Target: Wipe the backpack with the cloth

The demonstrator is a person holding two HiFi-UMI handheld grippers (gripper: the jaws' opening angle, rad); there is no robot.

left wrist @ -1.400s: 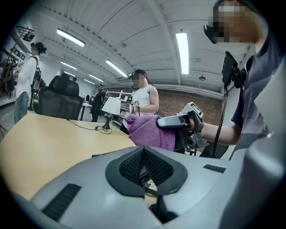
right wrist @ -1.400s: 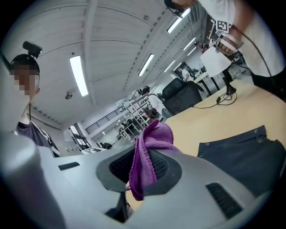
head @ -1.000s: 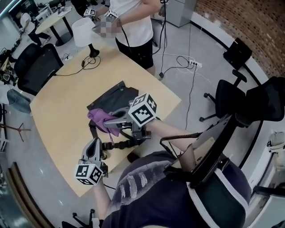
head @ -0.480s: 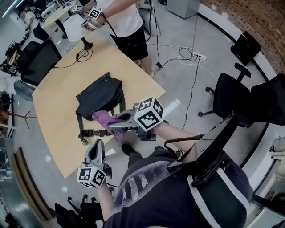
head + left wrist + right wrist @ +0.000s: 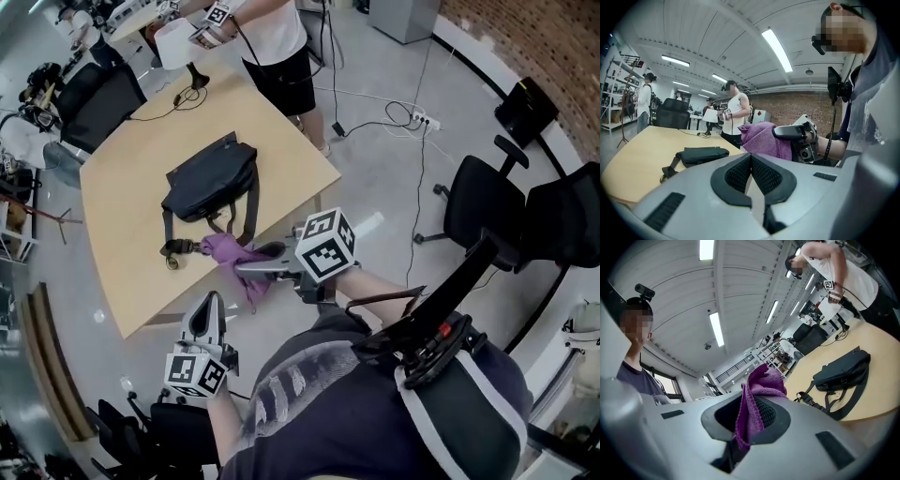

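Right gripper (image 5: 749,414) clamped on purple cloth (image 5: 228,253), at the tabletop's (image 5: 112,262) near edge, apart from the backpack (image 5: 211,178), which lies mid-table. Left gripper (image 5: 751,172) jaws together, empty, off the near edge. Best: lay cloth flat on bag, wipe lightly. No legible brand or writing.

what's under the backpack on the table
The backpack lies flat on the wooden table, its straps trailing toward the near edge. Anything beneath the bag itself is covered.
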